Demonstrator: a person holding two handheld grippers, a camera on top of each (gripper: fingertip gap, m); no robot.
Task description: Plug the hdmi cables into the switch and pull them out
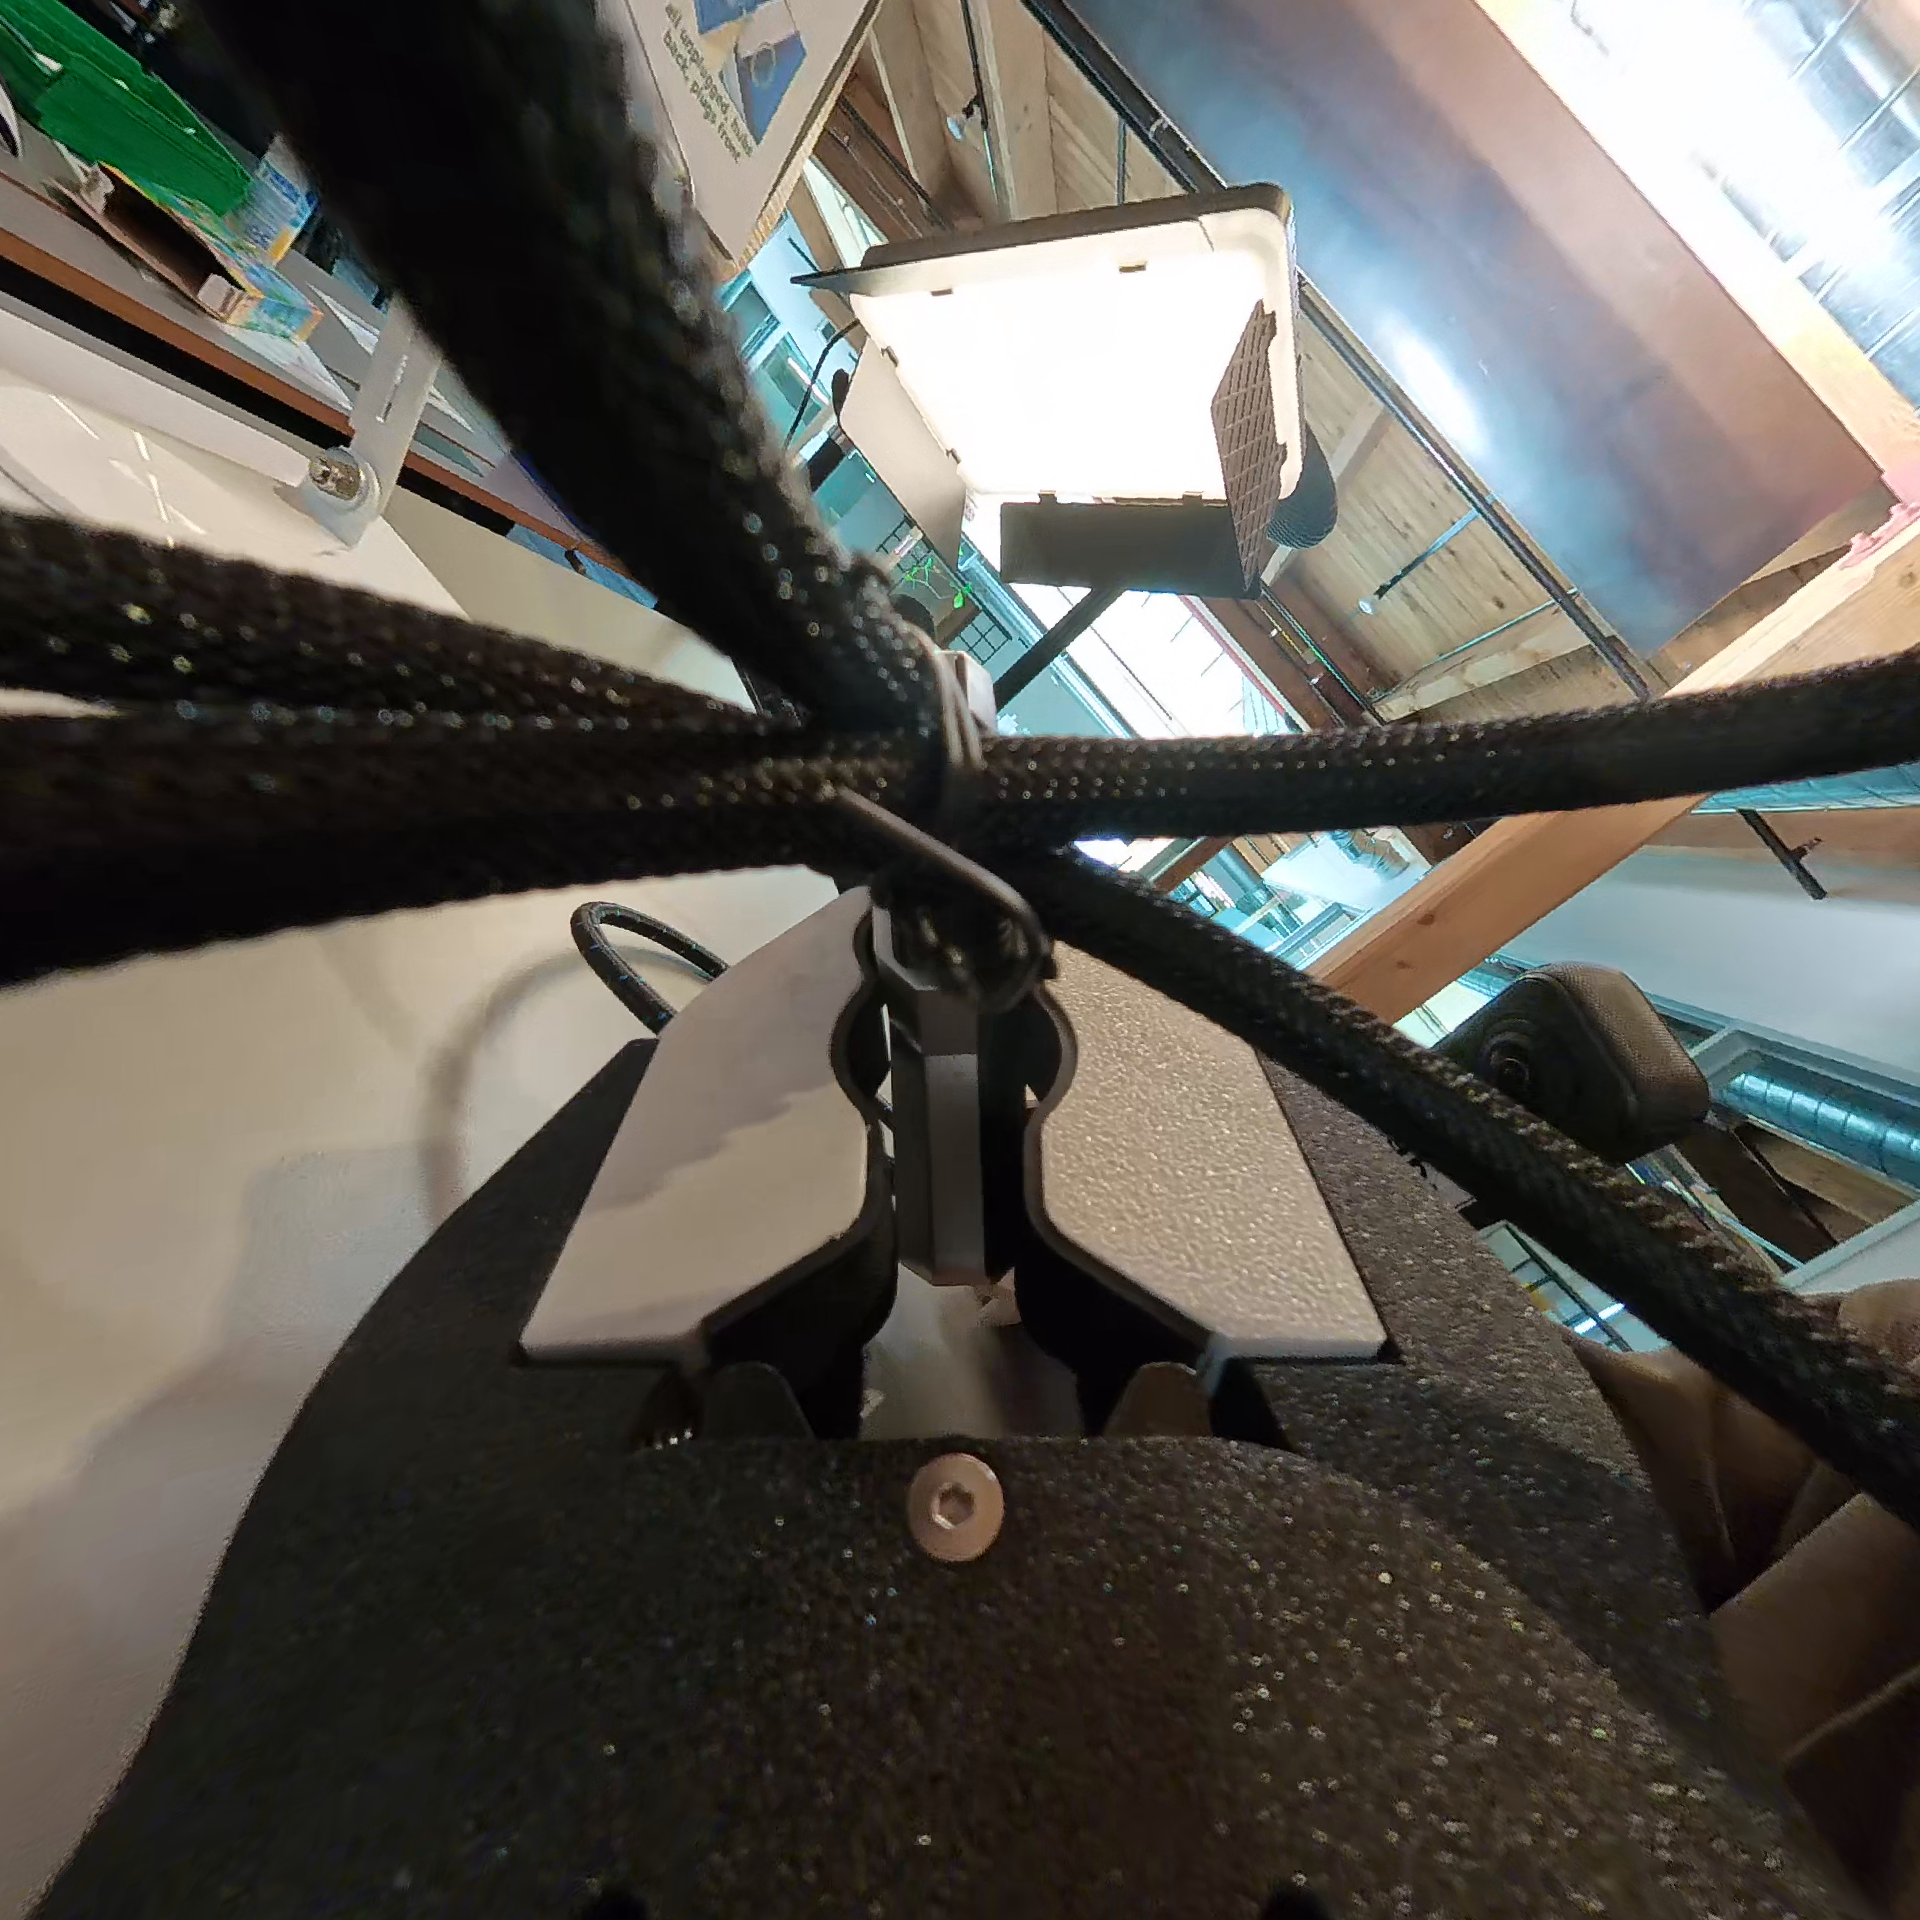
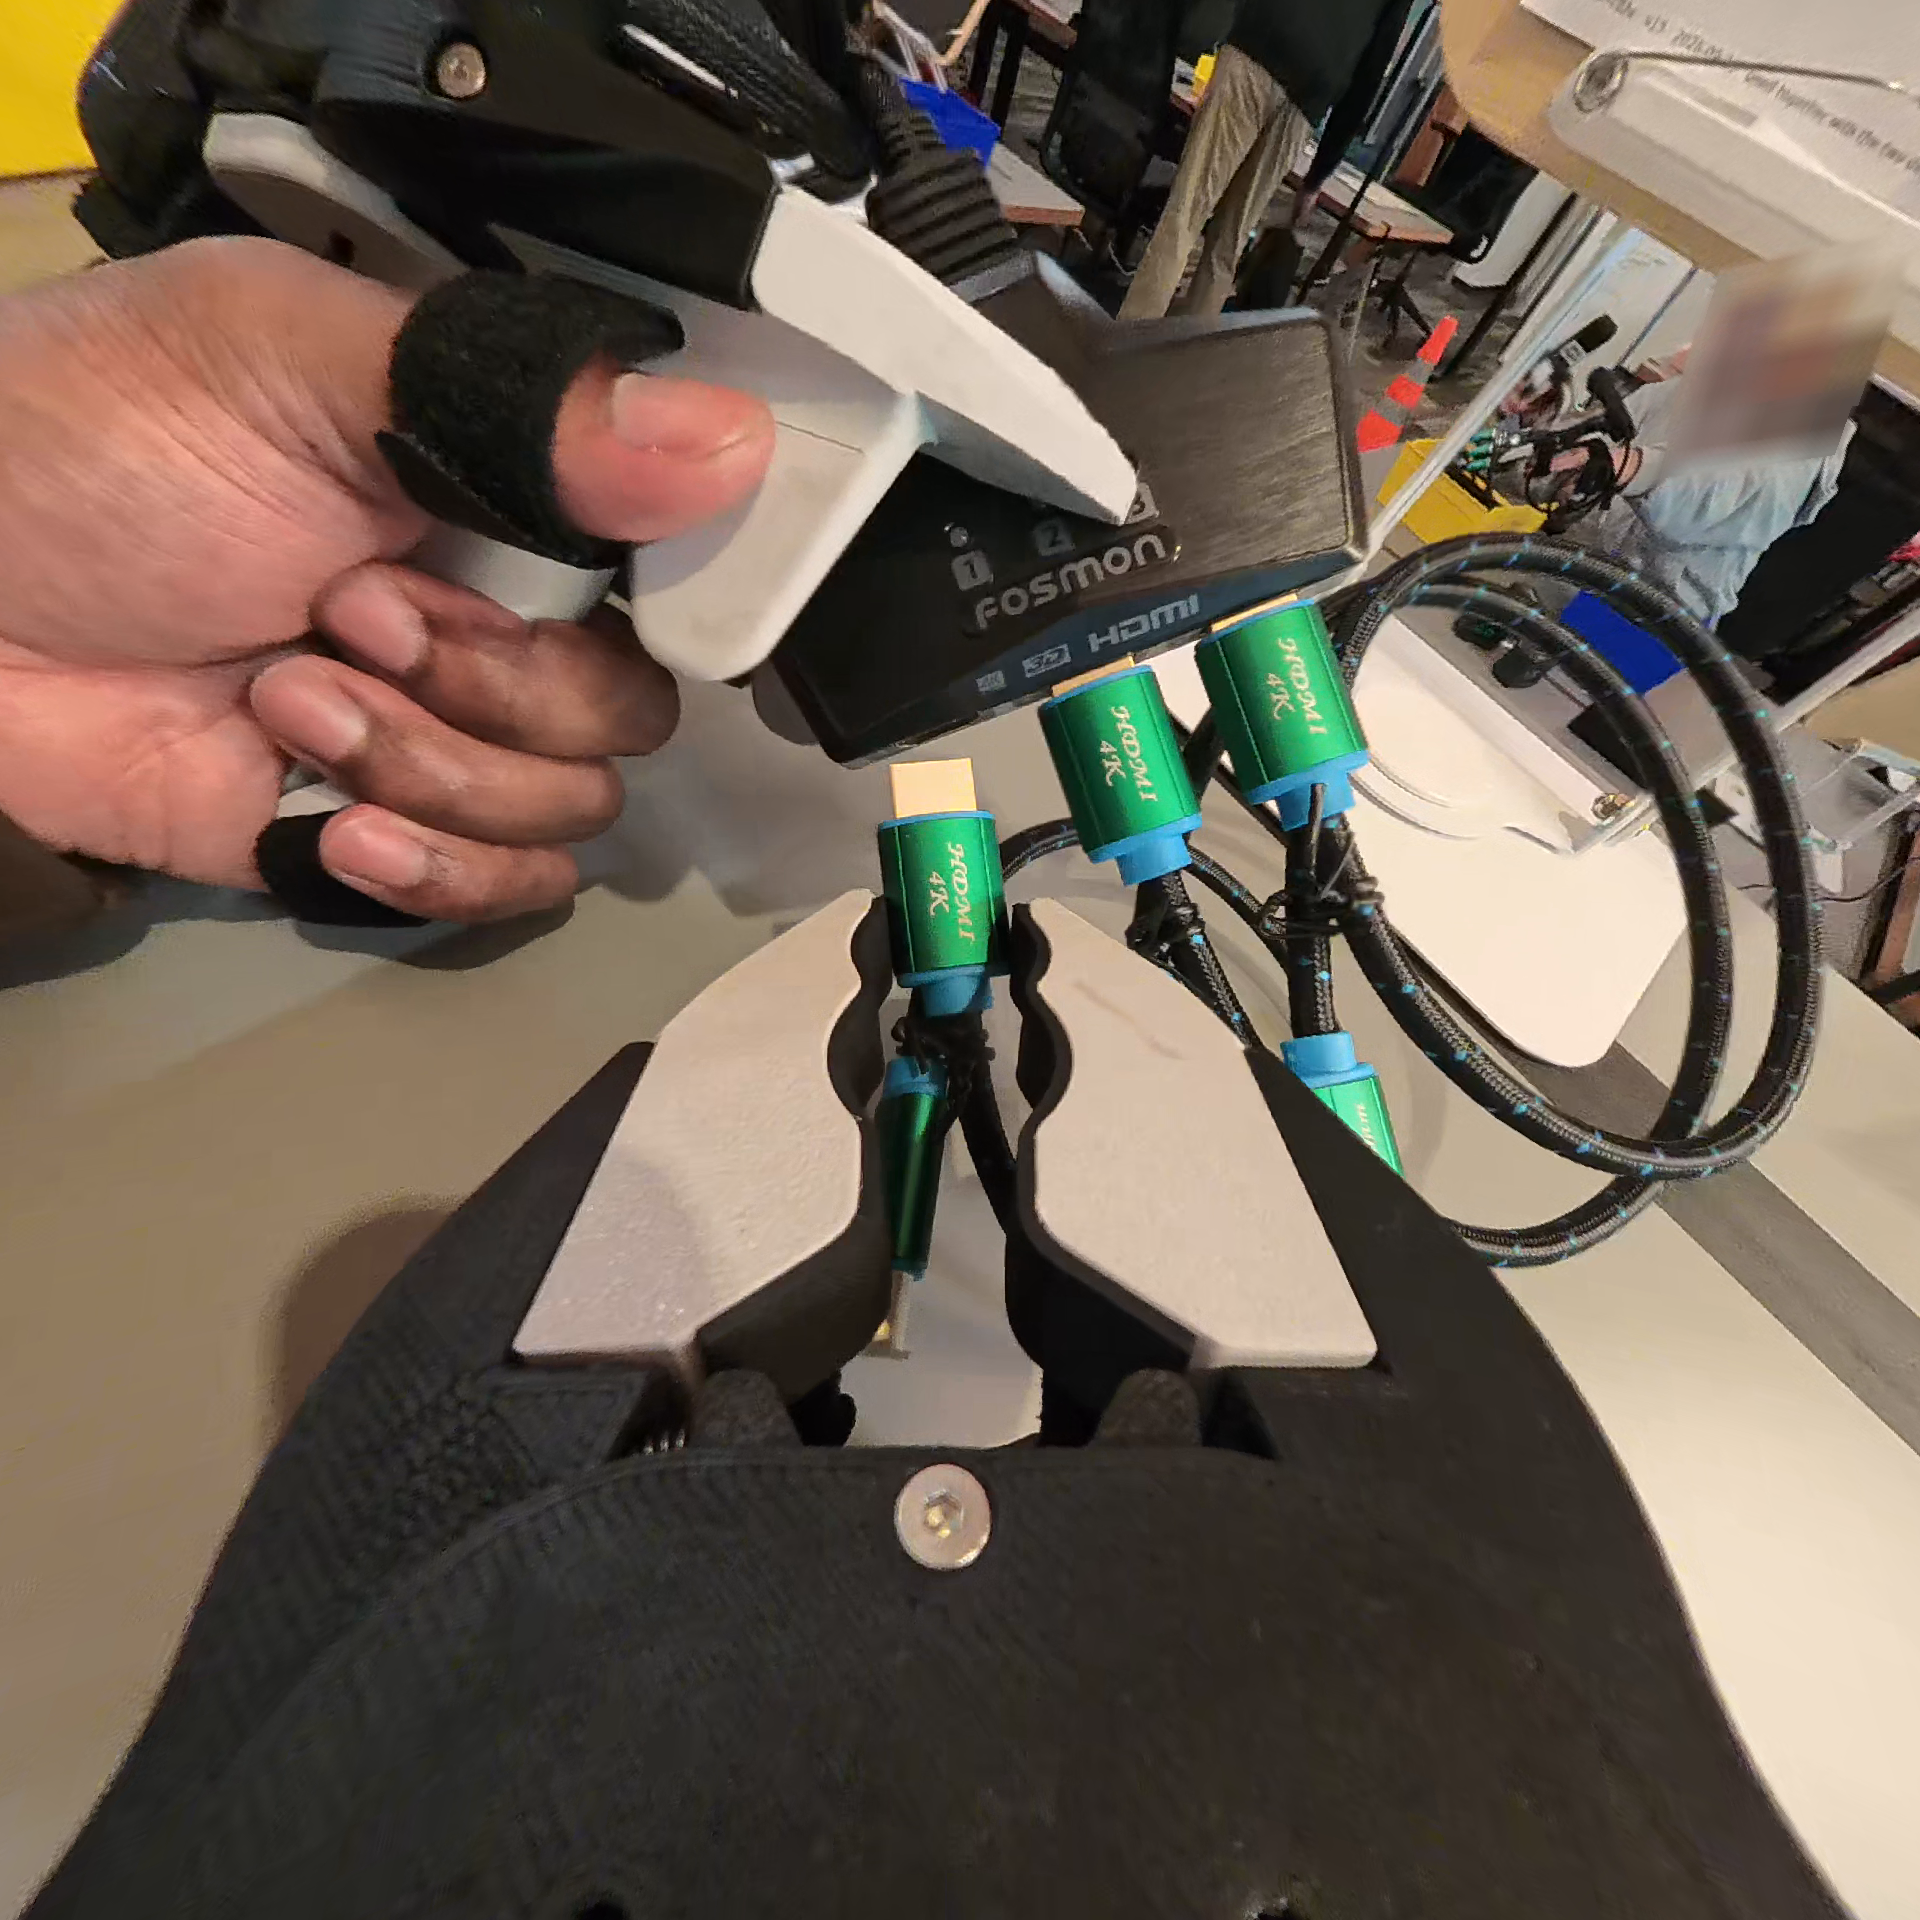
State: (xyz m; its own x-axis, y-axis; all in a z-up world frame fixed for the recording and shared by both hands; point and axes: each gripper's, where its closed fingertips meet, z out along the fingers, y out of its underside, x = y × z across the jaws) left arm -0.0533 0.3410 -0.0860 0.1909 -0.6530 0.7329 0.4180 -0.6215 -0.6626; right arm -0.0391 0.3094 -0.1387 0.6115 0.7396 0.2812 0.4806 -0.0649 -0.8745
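The left hand-held gripper (image 2: 1039, 499) is clamped on a black switch box (image 2: 1236, 436) above the white desk (image 2: 312, 1091). Just below its near edge, the right hand-held gripper (image 2: 948, 940) pinches a green cable plug (image 2: 940, 904), gold tip unplugged, beside two plugged-in ones (image 2: 1112, 769).

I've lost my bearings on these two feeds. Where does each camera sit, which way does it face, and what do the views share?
Left wrist view: on the left gripper, tilted up toward a lit lamp panel and ceiling; its fingers clamp a dark switch box edge-on, with braided black cables crossing ahead.
Right wrist view: on the right gripper, looking forward over the table; its fingers grip a green plug, and a hand holds the left gripper.
Shared: the switch box in the left gripper, and its braided cables.
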